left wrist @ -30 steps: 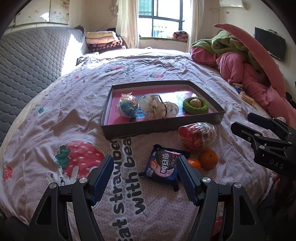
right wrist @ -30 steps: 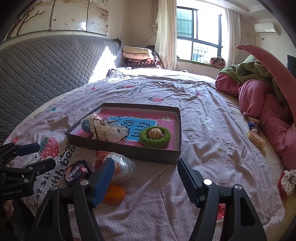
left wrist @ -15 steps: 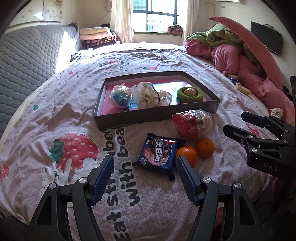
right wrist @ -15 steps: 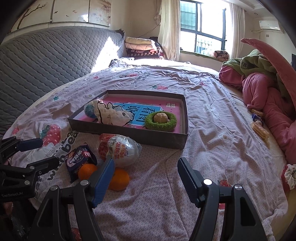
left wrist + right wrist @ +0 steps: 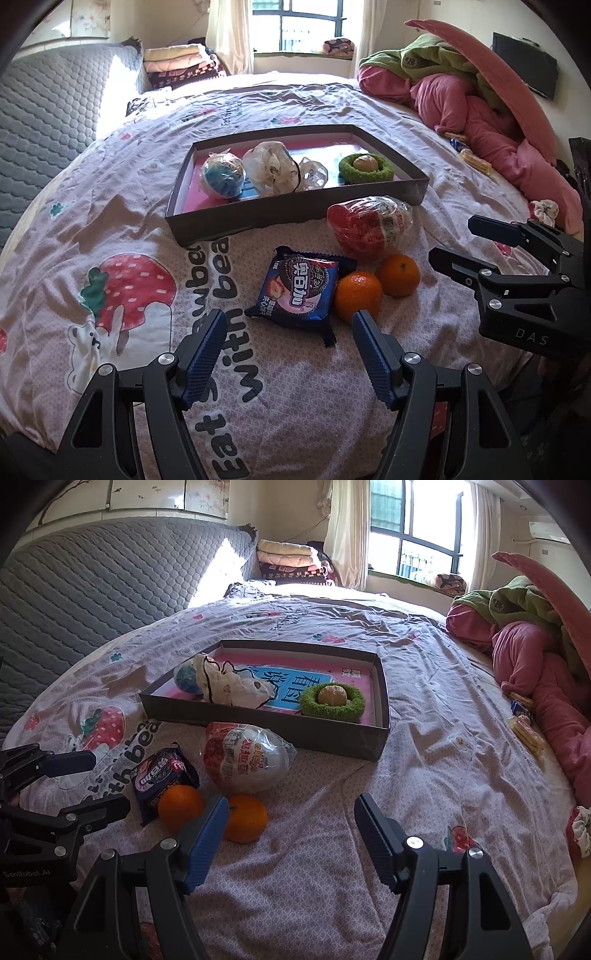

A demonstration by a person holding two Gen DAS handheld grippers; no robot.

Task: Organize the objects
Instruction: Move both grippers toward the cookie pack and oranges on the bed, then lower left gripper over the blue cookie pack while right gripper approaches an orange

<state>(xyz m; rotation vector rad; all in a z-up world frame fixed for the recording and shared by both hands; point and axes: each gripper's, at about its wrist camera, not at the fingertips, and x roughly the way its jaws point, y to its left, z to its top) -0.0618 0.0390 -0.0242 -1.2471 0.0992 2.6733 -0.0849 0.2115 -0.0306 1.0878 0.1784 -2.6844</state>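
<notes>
Left gripper [image 5: 286,354]: jaws held apart, nothing between them, hung just short of the biscuit packet [image 5: 299,286].
Right gripper [image 5: 290,836]: jaws parted, empty, poised beside two oranges [image 5: 245,818].
Box [image 5: 258,218]: set on the bed, partly filled.
Packet: judged light, crinkly, slippery; best pinched across its flat middle.
Wrapped egg [image 5: 369,227]: likely fragile; gentle squeeze advised.
</notes>
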